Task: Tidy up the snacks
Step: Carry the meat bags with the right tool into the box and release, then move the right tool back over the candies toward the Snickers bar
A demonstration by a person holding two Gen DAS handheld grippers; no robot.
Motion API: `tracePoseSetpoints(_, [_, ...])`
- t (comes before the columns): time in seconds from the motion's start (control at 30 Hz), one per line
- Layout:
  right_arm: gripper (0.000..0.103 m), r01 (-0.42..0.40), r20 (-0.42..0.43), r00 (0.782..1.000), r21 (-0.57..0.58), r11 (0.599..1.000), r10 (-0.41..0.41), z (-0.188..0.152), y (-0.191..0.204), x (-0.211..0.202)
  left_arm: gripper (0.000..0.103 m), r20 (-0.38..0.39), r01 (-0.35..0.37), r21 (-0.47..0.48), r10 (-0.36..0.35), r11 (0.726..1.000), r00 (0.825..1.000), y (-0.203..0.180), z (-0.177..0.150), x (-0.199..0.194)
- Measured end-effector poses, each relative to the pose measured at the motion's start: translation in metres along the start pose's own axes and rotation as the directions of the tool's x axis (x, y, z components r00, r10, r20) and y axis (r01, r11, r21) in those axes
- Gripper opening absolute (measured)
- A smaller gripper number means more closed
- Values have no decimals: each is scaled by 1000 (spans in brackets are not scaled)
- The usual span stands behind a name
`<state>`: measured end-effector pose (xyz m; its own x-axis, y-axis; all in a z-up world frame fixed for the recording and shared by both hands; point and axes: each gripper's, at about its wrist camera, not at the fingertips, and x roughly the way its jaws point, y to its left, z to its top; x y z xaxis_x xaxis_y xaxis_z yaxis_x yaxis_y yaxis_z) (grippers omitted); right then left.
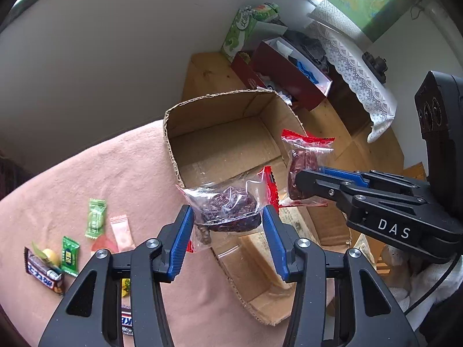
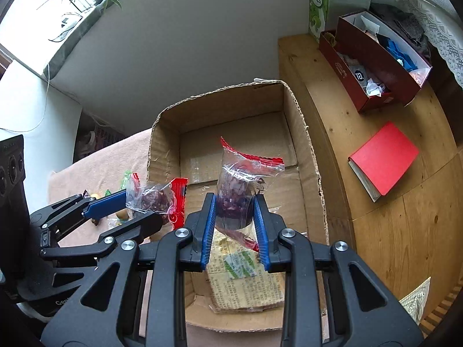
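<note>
Left hand-held gripper [image 1: 228,225] & right hand-held gripper [image 2: 235,225] each pinch a clear snack pkt over the cardboard box [image 2: 162,133]; slick film may slip, left pkt [image 1: 228,205] near box's edge could land outside.

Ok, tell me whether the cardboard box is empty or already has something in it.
Not empty. The cardboard box is open-topped, and flat printed packets lie on its floor near the front; the back half shows bare cardboard.
</note>
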<state>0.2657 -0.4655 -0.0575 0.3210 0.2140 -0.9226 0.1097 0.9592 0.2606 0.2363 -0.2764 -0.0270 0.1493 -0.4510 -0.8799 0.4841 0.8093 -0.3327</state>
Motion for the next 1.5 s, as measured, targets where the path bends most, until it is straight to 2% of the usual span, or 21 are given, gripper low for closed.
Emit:
tracePoseSetpoints(0.33, [28,-8,-18,1000,-9,1000,7,10,-11,16,45,-9,-13,-4,13,1000,1000,-5,2,14])
tracePoseSetpoints(0.4, [30,3,-15,1000,-13,1000,-3,11,-11,16,46,-9,-22,-10,22,1000,1000,-6,2,15])
tracePoseSetpoints(0.47, [49,3,-13,1000,-8,1000,-4,12,-14,15,46,-12,-18,-14,18,1000,1000,-6,2,15])
tracePoseSetpoints(0.53, [56,9,2,1000,-9,1000,-9,12,-14,12,46,-11,-21,-12,21,1000,1000,-7,0,14])
tracePoseSetpoints(1.13, [56,29,49,998,-22,999,-28,-13,19,-25,47,27,-28,-17,28,999,999,3,-19,-29])
tracePoseSetpoints(1.5, [56,46,105,994,-101,994,-35,-61,69,-45,48,50,-75,-63,78,995,996,31,-59,-78])
